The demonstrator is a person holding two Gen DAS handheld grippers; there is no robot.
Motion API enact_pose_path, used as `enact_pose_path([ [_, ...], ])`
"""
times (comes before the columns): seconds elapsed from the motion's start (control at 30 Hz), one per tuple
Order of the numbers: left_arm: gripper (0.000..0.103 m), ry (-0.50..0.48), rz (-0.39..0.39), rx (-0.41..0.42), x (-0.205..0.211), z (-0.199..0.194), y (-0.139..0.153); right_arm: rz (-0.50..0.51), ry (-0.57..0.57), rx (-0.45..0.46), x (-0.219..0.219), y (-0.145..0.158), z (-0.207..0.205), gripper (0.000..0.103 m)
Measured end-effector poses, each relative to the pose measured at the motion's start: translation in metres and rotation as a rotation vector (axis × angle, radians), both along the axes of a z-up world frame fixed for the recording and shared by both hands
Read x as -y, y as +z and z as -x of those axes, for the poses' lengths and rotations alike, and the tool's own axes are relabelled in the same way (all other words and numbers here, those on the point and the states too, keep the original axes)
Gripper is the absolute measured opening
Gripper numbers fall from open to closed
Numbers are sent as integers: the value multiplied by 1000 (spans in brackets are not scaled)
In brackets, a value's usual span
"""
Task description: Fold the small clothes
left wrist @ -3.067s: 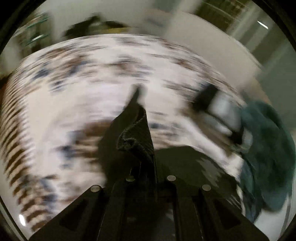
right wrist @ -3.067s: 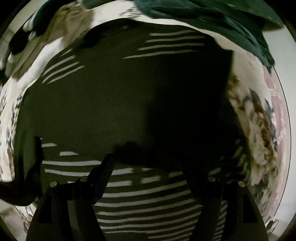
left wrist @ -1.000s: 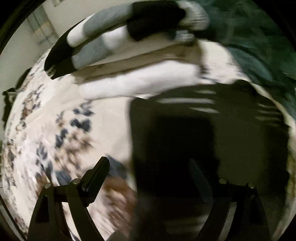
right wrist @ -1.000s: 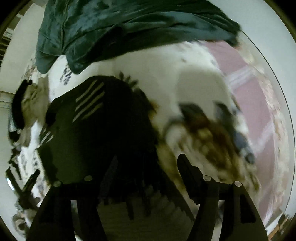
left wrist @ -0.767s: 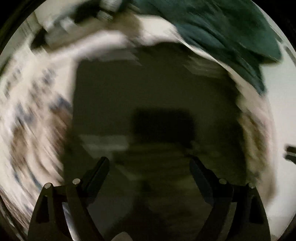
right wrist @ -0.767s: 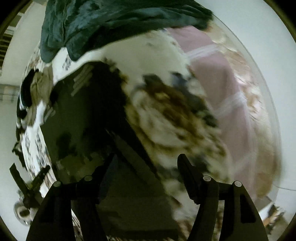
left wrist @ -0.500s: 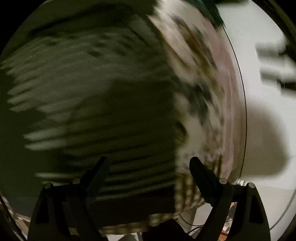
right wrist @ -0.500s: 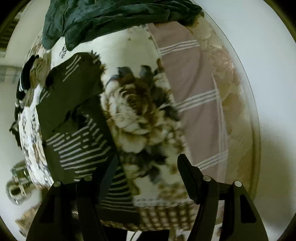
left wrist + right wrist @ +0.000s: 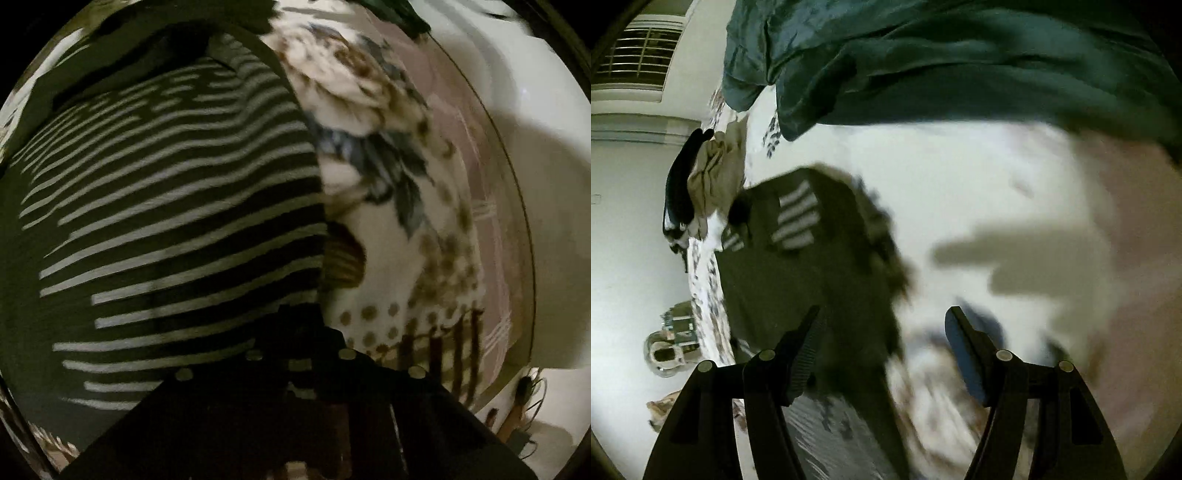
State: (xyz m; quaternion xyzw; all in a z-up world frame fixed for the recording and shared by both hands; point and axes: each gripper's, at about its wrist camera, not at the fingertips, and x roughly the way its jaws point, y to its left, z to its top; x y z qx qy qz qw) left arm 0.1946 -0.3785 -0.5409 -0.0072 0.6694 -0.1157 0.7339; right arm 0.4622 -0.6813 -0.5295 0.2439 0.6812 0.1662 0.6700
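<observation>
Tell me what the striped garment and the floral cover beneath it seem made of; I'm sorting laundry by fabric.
Striped garment: looks like soft matte knit, judging by its slightly wavy stripes. Floral cover: apparently printed woven cloth, matte; blur leaves it uncertain.

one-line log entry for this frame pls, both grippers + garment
left gripper: shut on striped garment edge | right gripper: open, empty, above striped garment | surface: floral blanket | fold: in progress
</observation>
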Motion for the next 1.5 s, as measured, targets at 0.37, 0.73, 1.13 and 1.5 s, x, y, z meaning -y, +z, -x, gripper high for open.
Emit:
enact_pose_path([
  [0.37, 7, 121, 112, 80, -64, 4, 57, 83, 67, -31, -82, -39, -78, 6],
  [0.73, 6, 310, 224, 172, -211, 13, 116, 199, 135, 82, -159, 64, -83, 5],
  [1.13, 6, 571, 284, 113, -377, 57, 88, 328, 313, 150, -428, 103, -90, 5],
  [1.5, 6, 691, 330, 40, -472, 84, 30, 526, 422, 156, -600, 36, -79, 5],
])
